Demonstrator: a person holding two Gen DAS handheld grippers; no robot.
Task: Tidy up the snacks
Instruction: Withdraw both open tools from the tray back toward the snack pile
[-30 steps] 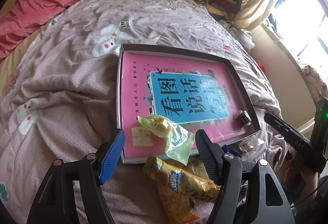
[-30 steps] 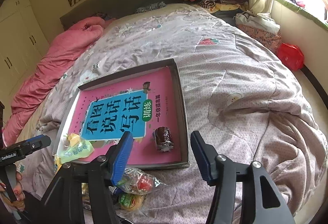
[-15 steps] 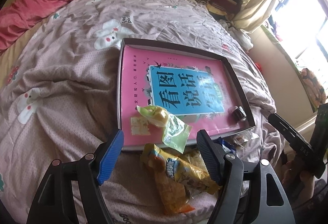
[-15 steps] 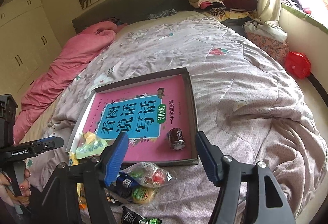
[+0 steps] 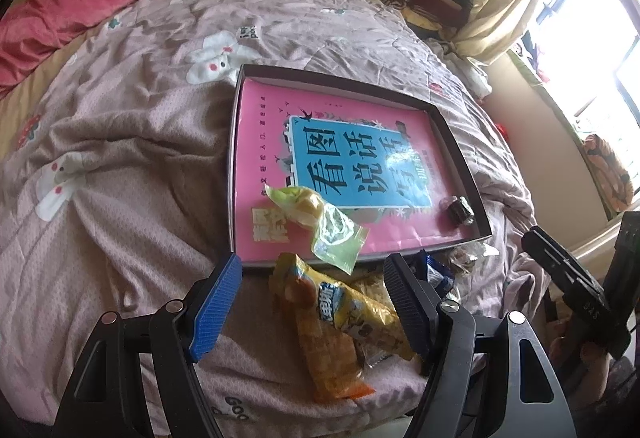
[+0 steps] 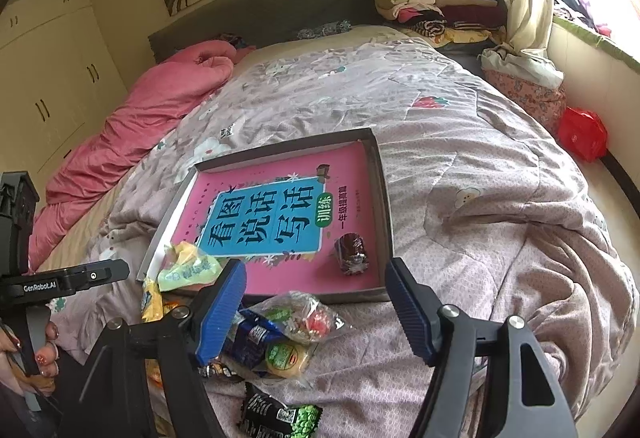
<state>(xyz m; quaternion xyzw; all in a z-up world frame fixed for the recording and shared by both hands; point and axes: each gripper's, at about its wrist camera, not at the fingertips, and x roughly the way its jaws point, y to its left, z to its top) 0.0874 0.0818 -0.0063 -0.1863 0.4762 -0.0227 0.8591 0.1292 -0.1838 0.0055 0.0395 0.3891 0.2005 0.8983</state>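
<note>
A shallow dark-rimmed box [image 5: 460, 145] [image 6: 384, 197] with a pink book as its floor lies on the bed. A green-wrapped snack [image 5: 320, 222] [image 6: 188, 266] lies over its near left rim. A small dark-wrapped snack [image 5: 458, 209] [image 6: 352, 248] sits in its near right corner. More snacks lie on the quilt before the box: a yellow packet [image 5: 344, 314], a clear bag of sweets [image 6: 308, 318], a blue packet [image 6: 256, 338] and a black-green packet [image 6: 280, 416]. My left gripper [image 5: 316, 302] is open above the yellow packet. My right gripper [image 6: 316, 310] is open above the clear bag.
The quilt [image 5: 120, 157] is rumpled. A pink duvet [image 6: 152, 105] lies at the far left. Folded clothes [image 6: 432, 5] are stacked at the headboard. A red bag [image 6: 582, 133] sits on the floor at the right. The bed edge is close below both grippers.
Both grippers have pulled back and up from the box, still open and empty. More of the snack pile before the box shows in each view.
</note>
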